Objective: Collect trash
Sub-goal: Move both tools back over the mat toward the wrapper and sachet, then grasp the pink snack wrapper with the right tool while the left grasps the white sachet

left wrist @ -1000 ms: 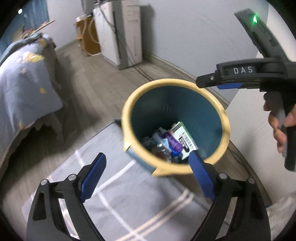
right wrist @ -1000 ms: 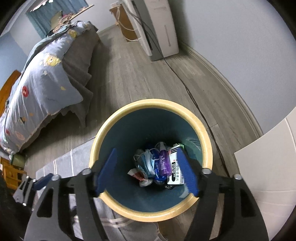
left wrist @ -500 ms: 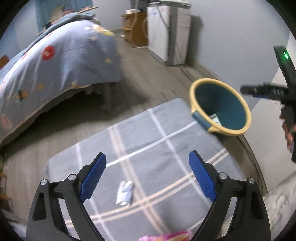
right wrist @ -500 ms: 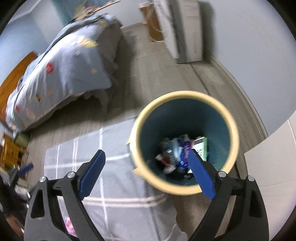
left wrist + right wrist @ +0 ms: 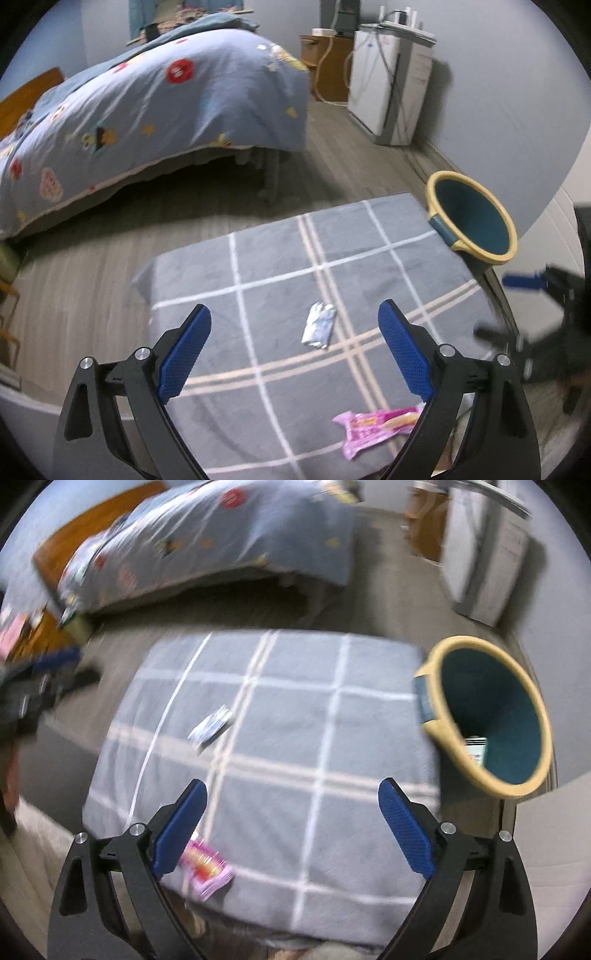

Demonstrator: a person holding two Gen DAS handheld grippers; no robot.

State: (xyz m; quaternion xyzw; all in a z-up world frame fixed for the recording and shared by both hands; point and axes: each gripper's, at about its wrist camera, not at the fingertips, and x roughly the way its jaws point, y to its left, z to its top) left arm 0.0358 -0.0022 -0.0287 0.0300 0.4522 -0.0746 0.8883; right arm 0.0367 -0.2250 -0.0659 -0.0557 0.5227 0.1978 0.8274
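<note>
Grey wood-look flooring (image 5: 110, 266) is covered in the middle by a grey rug with a white and beige check (image 5: 280, 266); a bed under a blue patterned quilt (image 5: 147, 96) is seen behind it, and a white appliance (image 5: 391, 85) stands against the far wall. Two pieces of trash lie on the rug: a small silver foil wrapper (image 5: 319, 324) near its centre and a pink printed wrapper (image 5: 376, 424) at the near edge, well apart from each other. A teal bin with a yellow rim (image 5: 471, 221) stands just beside the rug's far right corner; in the right wrist view what looks like a white carton (image 5: 476, 748) is seen inside it, though that picture is blurred. The left gripper (image 5: 295, 350) is held above the rug with its blue pads spread wide and nothing between them. The right gripper (image 5: 291, 830) likewise hangs over the rug; its jaws have just been opening and nothing is grasped between them.
</note>
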